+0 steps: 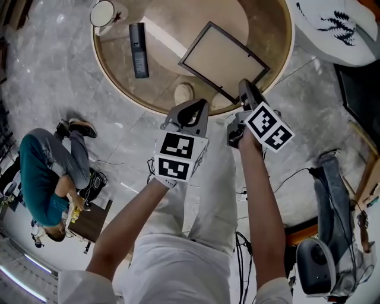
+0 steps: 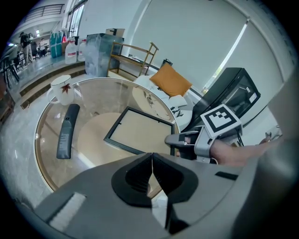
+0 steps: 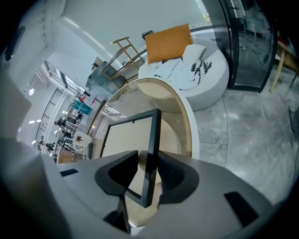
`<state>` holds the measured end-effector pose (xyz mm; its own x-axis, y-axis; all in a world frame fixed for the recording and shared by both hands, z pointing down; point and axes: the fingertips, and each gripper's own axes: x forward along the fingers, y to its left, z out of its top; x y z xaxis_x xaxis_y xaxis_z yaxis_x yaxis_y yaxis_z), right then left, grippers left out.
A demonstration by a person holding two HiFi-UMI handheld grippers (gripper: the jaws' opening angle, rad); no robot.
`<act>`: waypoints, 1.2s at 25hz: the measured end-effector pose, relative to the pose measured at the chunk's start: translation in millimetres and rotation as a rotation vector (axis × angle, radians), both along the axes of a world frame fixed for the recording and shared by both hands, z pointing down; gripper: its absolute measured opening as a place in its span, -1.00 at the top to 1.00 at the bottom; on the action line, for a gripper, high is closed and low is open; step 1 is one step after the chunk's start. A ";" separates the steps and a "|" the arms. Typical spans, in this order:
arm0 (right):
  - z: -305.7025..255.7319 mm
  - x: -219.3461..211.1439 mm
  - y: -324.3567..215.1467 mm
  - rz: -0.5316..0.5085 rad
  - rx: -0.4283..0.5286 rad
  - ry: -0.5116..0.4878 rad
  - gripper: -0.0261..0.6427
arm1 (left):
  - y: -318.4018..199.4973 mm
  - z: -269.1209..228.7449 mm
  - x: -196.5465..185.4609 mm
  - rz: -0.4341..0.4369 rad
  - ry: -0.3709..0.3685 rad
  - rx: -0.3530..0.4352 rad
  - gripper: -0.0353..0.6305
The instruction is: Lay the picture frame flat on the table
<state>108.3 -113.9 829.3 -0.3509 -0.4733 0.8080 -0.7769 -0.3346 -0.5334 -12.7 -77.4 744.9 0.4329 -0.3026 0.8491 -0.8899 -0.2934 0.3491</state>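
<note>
The black picture frame point(image 1: 222, 55) with a pale panel lies flat on the round glass table point(image 1: 119, 77). My right gripper point(image 1: 246, 90) reaches over the table's near rim to the frame's near right edge. In the right gripper view that edge point(image 3: 150, 154) stands between the jaws of the right gripper point(image 3: 145, 170); a gap shows beside the left pad, so the jaws are open around it. My left gripper point(image 1: 190, 111) hovers just off the table's near rim, left of the right one. In the left gripper view the left gripper point(image 2: 152, 170) is shut with nothing in it, and the frame point(image 2: 140, 131) lies beyond.
A black remote control point(image 1: 138, 49) and a white mug point(image 1: 103, 13) sit on the table's left side. A round white seat with a patterned cloth point(image 1: 335, 29) stands at the upper right. A person point(image 1: 44, 178) sits on the floor at left. Bags and cables point(image 1: 332, 237) lie at right.
</note>
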 end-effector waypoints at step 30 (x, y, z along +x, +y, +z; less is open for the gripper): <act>-100.1 9.3 32.4 -0.282 0.008 0.178 0.83 | -1.6 -90.5 -17.0 0.016 -0.004 0.056 0.87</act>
<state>117.6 -81.4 729.2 -0.3222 -0.3845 0.8651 -0.9197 -0.0895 -0.3823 -29.7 -79.0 654.4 0.4347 -0.3430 0.8327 -0.8864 -0.3266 0.3281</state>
